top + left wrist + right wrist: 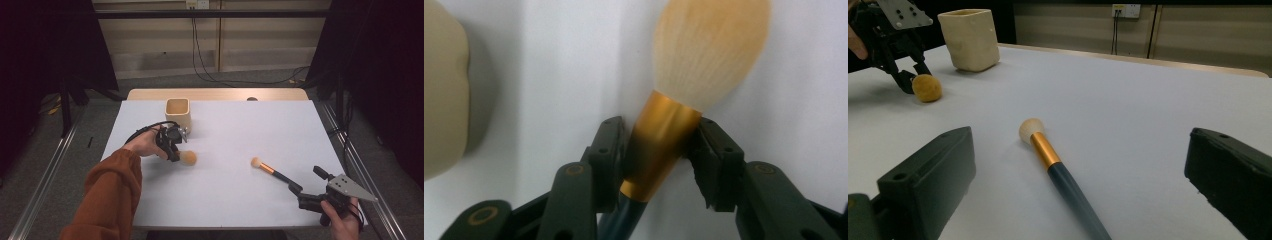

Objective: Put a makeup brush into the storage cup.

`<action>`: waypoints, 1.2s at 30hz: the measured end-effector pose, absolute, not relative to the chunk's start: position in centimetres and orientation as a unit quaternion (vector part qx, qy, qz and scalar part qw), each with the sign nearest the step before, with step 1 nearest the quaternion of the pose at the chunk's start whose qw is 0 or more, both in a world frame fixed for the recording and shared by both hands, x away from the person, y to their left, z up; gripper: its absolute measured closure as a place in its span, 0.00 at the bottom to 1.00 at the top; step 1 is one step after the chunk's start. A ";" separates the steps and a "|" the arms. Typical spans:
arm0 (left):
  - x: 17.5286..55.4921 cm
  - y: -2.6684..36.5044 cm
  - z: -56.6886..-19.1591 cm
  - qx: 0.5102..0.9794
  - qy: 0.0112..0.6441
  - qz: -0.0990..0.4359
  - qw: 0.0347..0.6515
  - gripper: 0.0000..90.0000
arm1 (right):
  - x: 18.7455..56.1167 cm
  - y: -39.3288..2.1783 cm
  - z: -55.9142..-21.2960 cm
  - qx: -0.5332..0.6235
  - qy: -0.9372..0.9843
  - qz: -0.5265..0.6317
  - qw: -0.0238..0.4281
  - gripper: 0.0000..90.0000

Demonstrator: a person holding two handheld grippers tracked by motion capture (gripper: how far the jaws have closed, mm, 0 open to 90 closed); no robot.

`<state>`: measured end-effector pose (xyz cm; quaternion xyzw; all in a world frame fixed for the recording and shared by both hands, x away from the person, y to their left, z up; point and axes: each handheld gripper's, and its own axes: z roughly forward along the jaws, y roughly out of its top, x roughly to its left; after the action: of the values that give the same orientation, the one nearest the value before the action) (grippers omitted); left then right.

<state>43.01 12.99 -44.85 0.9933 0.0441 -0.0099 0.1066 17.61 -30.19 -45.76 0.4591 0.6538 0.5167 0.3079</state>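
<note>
My left gripper (pixel 174 152) is shut on the gold ferrule of a makeup brush with a fluffy orange head (pixel 188 158), low over the white table. In the left gripper view both pads press the ferrule (pixel 661 145), the head (pixel 711 50) sticks out past the jaws, and the dark handle runs back between them. A second brush (pixel 272 171), with a pale head, gold ferrule and dark handle, lies at the right. My right gripper (pixel 309 180) stands open just behind its handle end. In the right gripper view that brush (pixel 1045 150) lies between the wide-apart jaws, untouched.
A beige square cup (pixel 178 112) stands upright behind my left gripper, at the back left of the white tabletop (pixel 225 200). It also appears in the right gripper view as the cup (pixel 970 39), with the left gripper (pixel 903 75) beside it. Metal rails (pixel 360 170) flank the table.
</note>
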 end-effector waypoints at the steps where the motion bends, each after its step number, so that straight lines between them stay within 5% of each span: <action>1: 43.1 13.0 -44.8 0.994 0.041 -0.014 0.104 0.67 | 17.6 -30.2 -45.8 0.459 0.654 0.517 0.308 0.00; 36: 43.4 13.7 -44.2 0.983 0.120 -0.024 0.138 0.74 | 17.5 -30.2 -45.8 0.461 0.652 0.517 0.308 0.00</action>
<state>43.42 13.67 -44.20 0.9828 0.1197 -0.0244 0.1382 17.53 -30.23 -45.77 0.4615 0.6523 0.5166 0.3077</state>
